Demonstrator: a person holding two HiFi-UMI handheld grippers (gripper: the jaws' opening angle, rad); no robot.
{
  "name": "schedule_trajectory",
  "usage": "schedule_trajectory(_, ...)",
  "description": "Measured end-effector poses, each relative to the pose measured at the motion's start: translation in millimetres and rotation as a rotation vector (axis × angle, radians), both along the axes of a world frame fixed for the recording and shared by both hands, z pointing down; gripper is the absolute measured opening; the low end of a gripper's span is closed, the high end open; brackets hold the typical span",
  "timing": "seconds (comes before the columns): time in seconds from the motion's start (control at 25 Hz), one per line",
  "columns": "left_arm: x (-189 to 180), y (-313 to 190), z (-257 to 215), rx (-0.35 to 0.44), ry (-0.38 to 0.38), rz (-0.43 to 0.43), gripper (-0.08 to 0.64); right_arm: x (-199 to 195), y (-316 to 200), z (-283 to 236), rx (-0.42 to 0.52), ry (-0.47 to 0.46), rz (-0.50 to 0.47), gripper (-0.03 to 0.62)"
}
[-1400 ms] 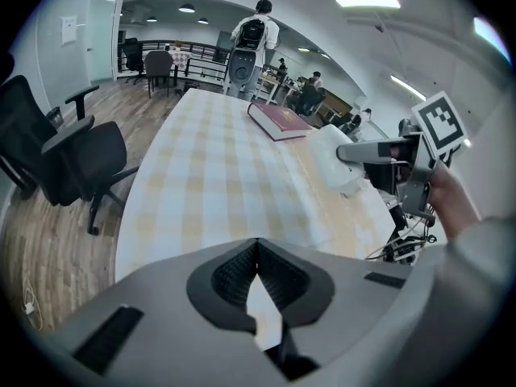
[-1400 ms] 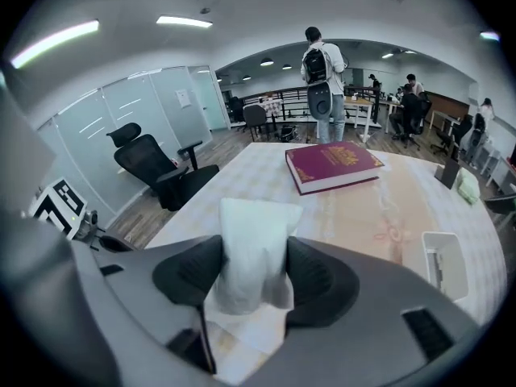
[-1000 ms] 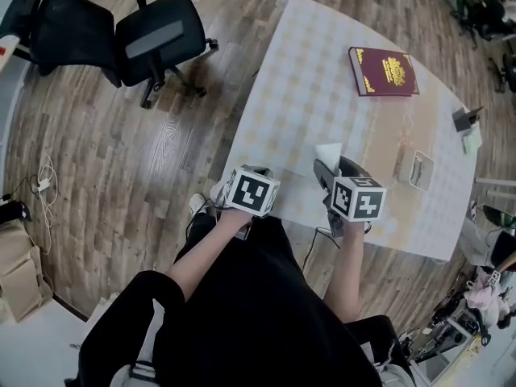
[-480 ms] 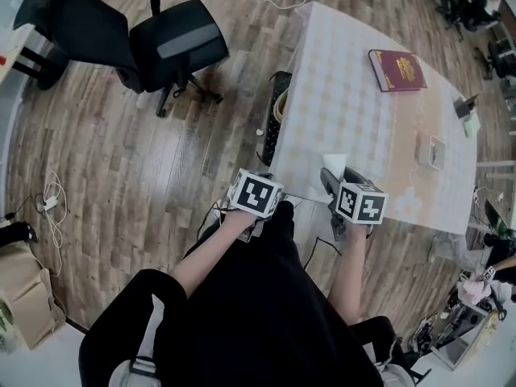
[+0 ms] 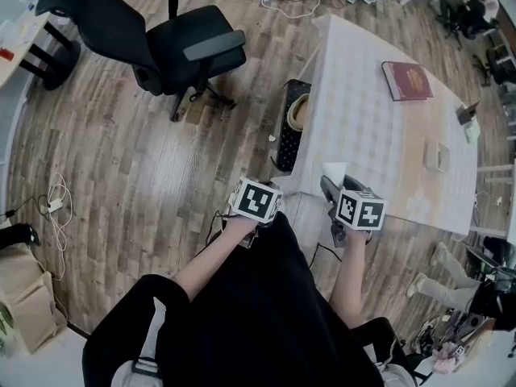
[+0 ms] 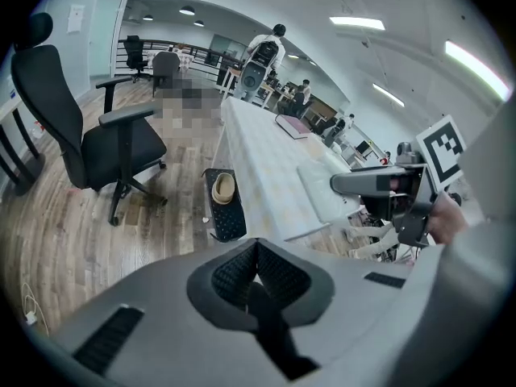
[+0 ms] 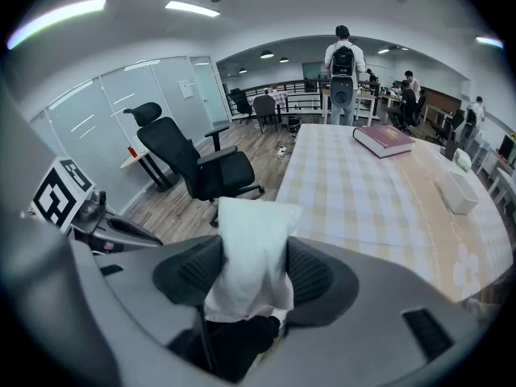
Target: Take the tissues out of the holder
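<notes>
Tissue [image 7: 246, 240] is sitting pinched in the right gripper [image 7: 248, 271] over the table's [image 5: 379, 127] near edge, far from the holder [image 5: 437, 156]; left gripper [image 6: 256, 276] is hovering closed, empty. A light pinch could be letting it slip.

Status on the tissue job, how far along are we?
Done: one white tissue is out of the tissue holder, which sits far off on the table.
In hand: the right claw is clamped on that tissue near the table's edge. The left claw is shut and empty.
Left: setting the tissue down. The holder is too small here to tell whether more tissues remain in it.
</notes>
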State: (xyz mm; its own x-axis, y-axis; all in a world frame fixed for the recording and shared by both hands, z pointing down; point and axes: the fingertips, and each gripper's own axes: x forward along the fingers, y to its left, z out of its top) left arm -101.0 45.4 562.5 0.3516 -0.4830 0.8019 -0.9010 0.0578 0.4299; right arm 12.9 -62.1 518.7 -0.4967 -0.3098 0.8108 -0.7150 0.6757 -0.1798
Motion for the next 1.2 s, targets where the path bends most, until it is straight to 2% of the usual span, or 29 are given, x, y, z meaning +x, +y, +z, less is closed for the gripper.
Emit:
schedule_trajectory(0.32,-30.2,-9.1,2.5,0.004,-0.004,-0.025,0.0,-21.4,-13.9,-0.1,0.005,-0.008,0.004,0.259)
schedule_trajectory(0.6,-59.5,-44.6,5.1,0.0,-0.025,0.003,0.0,-40.8,-43.7,12.0,-0.008,-0.003,0.033,0.259)
schedule_trajectory(1.0,-84.6,-135.3,-7.0,-0.015,-0.065,0.121,0.0,-49.3,-113.4,13.4,-0.038,-0.036,0.145,0.259)
schedule_trajectory(1.2,-73.7,-182.6,-9.3,-0.022,-0.058,0.191,0.0,-45.2,-151.4,15.1,-0.041,-0.037,0.204,0.259)
